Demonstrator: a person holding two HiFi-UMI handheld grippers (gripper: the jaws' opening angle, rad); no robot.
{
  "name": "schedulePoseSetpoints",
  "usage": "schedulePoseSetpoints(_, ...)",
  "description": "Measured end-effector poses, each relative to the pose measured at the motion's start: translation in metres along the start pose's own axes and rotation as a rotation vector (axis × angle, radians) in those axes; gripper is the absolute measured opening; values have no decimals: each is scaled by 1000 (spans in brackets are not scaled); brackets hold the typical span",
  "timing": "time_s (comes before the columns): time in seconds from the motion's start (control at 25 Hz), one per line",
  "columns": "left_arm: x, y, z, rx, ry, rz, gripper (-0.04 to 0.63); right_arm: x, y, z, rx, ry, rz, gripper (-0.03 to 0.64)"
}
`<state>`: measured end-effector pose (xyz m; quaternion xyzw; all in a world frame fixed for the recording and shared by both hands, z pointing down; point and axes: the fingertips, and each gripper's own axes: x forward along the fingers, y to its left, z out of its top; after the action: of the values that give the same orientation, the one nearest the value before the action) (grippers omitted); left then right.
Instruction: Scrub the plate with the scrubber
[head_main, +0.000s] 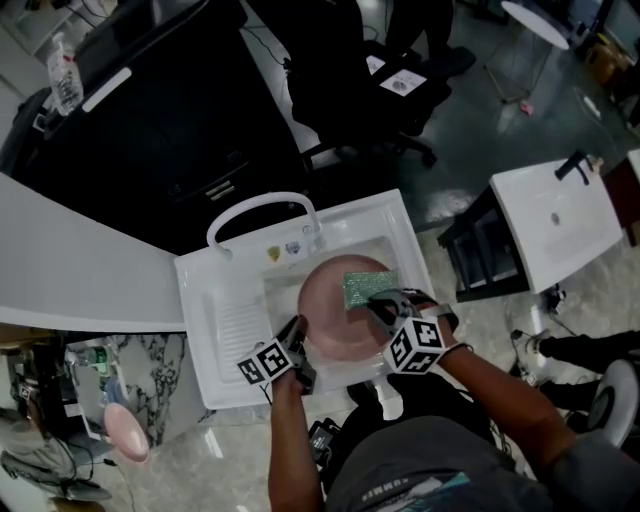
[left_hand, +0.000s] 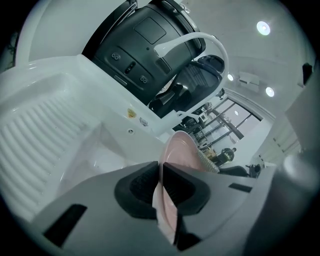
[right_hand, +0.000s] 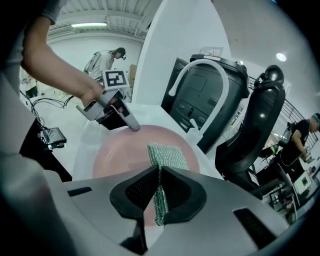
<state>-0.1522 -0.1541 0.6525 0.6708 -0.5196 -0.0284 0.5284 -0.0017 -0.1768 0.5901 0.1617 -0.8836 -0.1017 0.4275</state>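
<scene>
Right gripper (right_hand: 159, 175) clamped on the green scrubber (right_hand: 169, 155), pad against the pink plate (right_hand: 117, 155) — left gripper (left_hand: 161, 175) pinching the plate's rim, holding it over the sink (head_main: 215, 290) basin. Scrubbing step, by the look; next, sweep across the face, left grip firm.

We count two grippers, the left gripper (head_main: 298, 335) and the right gripper (head_main: 378, 305). There is one pink plate (head_main: 335, 315) and one green scrubber (head_main: 364, 287). A second pink disc (head_main: 125, 432) at eight o'clock we cannot name. Sinks number two: the near sink (head_main: 225, 320) at the centre, the far sink (head_main: 555, 225) at three o'clock. There are two taps, one white tap (head_main: 262, 205) and one black tap (head_main: 572, 165). One bottle (head_main: 65, 75) stands at ten o'clock and one office chair (head_main: 400, 80) at twelve.
</scene>
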Motion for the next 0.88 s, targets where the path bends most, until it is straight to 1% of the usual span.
schedulePoseSetpoints(0.08,-1,-2,0,0,0,-8,26,6,16,-5,-38,28,22,51)
schedulePoseSetpoints(0.2,-2,-2,1,-2,-5,-16,28,13,35,-16,-124,82,35,51)
schedulePoseSetpoints(0.36,-2,-3,2,-56,-28,-41,28,11,63,-21,-230,114,75,51)
schedulePoseSetpoints(0.48,-1,-4,1,-87,-38,-56,29,11,87,-20,-282,115,122,51)
schedulePoseSetpoints(0.64,1,-11,-1,-83,-30,-73,29,15,113,-8,-331,91,168,51)
schedulePoseSetpoints(0.76,3,-18,-4,-76,-20,-89,29,19,116,5,-345,71,179,51)
schedulePoseSetpoints(0.88,3,-25,-9,-65,-6,-99,29,29,107,14,-376,61,160,51)
